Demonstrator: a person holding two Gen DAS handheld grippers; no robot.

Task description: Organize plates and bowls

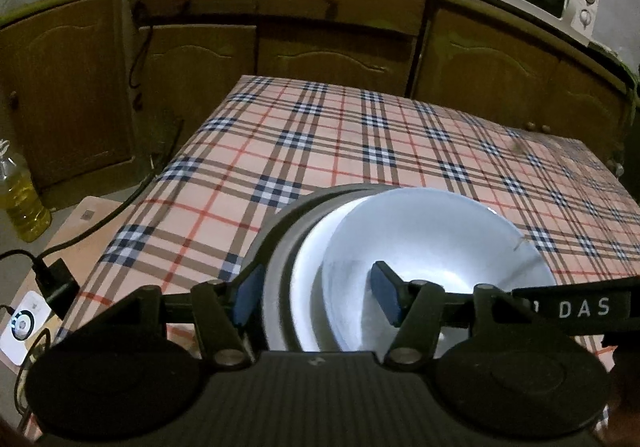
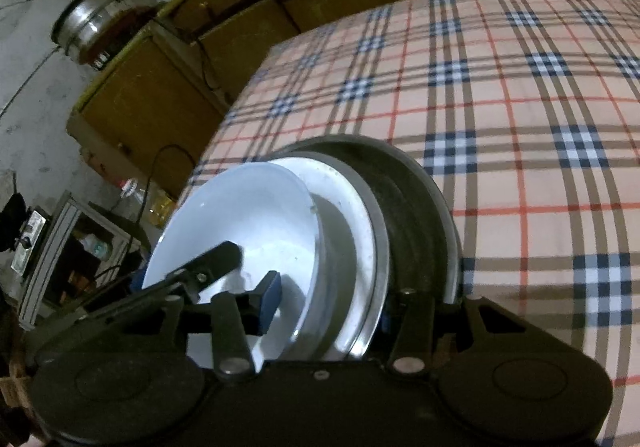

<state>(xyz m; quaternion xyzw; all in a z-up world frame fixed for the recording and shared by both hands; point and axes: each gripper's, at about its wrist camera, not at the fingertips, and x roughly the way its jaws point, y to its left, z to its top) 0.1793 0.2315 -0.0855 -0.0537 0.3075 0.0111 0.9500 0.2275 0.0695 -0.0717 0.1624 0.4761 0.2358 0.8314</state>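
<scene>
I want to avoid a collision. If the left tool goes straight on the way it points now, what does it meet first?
Most likely the white bowl: the left tool already straddles the rims of the nested dishes, one finger inside the bowl. Depth is unclear.

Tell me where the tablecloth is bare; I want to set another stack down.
The plaid tablecloth is bare from the stacked dishes to its far edge by the cabinets, and to the stack's right. It is crowded at the near edge: white bowl, grey plate, both grippers.

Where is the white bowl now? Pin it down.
The white bowl sits innermost in a nested stack, inside a metal dish, at the near edge of the plaid tablecloth, between both grippers' fingers in each wrist view.
</scene>
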